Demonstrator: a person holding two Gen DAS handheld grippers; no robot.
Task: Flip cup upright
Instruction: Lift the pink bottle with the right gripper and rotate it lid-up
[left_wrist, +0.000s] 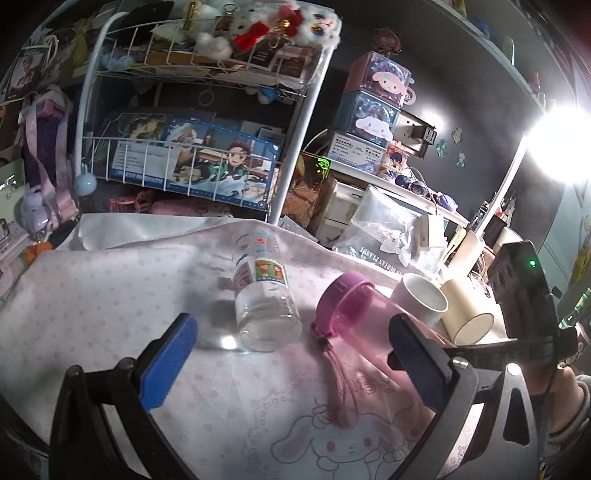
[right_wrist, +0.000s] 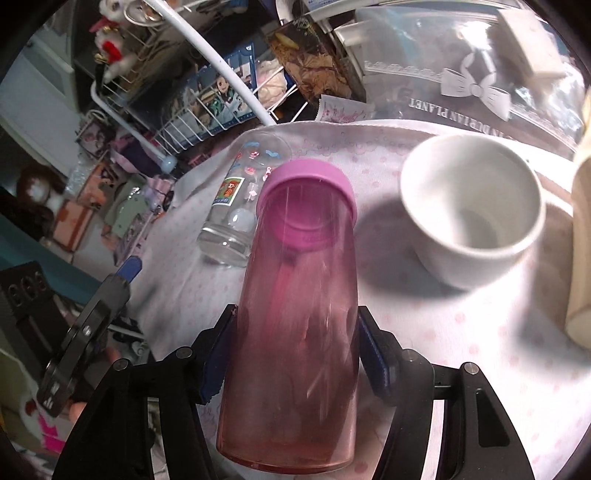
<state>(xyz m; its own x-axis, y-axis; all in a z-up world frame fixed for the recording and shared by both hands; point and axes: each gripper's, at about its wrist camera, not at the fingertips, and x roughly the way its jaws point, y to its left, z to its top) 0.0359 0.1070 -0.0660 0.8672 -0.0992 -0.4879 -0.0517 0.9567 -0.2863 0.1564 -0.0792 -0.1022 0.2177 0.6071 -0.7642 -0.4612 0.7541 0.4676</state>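
Observation:
A pink see-through bottle cup (right_wrist: 295, 314) with a purple lid lies tilted, lid pointing away from me. My right gripper (right_wrist: 295, 365) is shut on its body, blue pads on both sides. In the left wrist view the same pink cup (left_wrist: 354, 314) lies right of centre with the right gripper's finger across it. My left gripper (left_wrist: 291, 354) is open and empty, just in front of a clear glass (left_wrist: 264, 295) with cartoon prints that lies on its side. That glass (right_wrist: 240, 199) also shows left of the pink cup.
A white cup (right_wrist: 472, 210) stands upright to the right, next to a cream cup (left_wrist: 467, 314) on its side. A polka-dot cloth (left_wrist: 110, 295) covers the table. A white wire rack (left_wrist: 192, 147) and stacked boxes (left_wrist: 373, 107) stand behind. A bright lamp (left_wrist: 561, 144) glares at right.

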